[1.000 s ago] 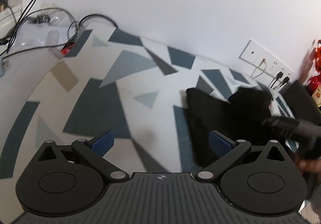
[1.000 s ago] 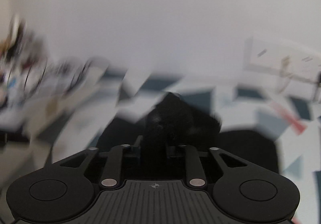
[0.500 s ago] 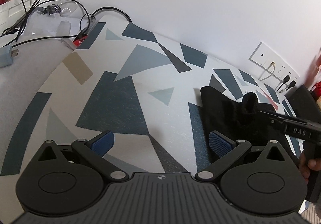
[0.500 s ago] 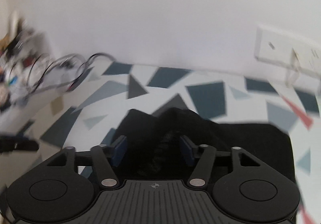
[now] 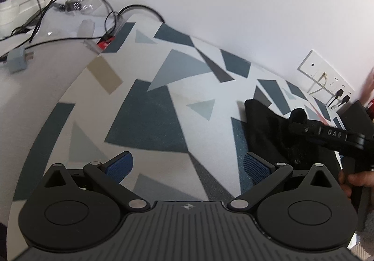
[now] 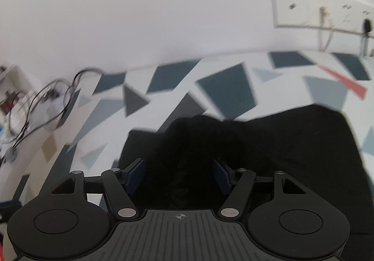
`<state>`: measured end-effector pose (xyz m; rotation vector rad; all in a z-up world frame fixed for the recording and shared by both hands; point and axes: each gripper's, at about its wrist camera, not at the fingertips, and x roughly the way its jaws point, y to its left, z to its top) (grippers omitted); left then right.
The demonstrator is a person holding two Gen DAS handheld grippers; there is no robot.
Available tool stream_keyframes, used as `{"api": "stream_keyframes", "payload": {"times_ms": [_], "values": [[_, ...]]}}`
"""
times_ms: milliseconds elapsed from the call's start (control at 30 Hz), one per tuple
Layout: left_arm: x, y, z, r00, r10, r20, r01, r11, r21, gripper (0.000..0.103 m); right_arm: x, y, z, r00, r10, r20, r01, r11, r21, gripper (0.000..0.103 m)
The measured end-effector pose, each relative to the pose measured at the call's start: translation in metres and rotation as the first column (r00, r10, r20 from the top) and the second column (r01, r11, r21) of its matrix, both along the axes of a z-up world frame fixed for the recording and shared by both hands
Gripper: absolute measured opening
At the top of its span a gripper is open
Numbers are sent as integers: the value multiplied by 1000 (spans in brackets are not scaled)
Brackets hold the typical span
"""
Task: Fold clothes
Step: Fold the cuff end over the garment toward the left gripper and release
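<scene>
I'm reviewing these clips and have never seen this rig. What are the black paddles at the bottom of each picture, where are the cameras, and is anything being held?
There is no robot here. A person carries two hand-held grippers, each with a camera looking along its fingers. The left gripper has its jaws wide apart over the patterned mat, holding nothing. The right gripper is over a black garment; its jaws are opening, with cloth bunched between them and not visibly pinched. A hand shows in the left view. Cables lie beyond the mat.

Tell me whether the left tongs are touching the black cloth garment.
Apart. The left wrist view shows the left tongs wide open over bare patterned mat, while the black cloth garment lies beyond the right-hand pad with nothing between the pads.
</scene>
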<state>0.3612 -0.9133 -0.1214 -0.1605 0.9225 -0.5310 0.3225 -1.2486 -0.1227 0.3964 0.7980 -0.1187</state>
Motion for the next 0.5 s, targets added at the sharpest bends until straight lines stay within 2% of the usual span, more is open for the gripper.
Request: {"api": "stream_keyframes", "payload": {"times_ms": [33,133,233,333,400,500], "values": [[0,1,-1,1000,5,-6,-5,1000,6,103,3,6,-4,999,40,-23,-40,999,-7,61],[1,2,-3,1000,13,-19,-13,1000,6,103,11,27,-5,988,137,-75,-144,983,-113,68],[4,-3,-4,1000,6,-28,-6,1000,11,103,12,29,0,984,158,-85,-167,979,-114,69],[6,-15,-2,999,-22,-26,22,1000,12,103,1,15,13,993,112,-44,-116,990,-80,69],[7,-27,-2,998,-51,-29,51,999,9,103,-13,-3,22,999,48,-4,-48,997,-65,79],[10,-53,-3,993,-103,-49,103,995,0,103,-36,-37,28,997,-70,33,71,997,-31,83]]}}
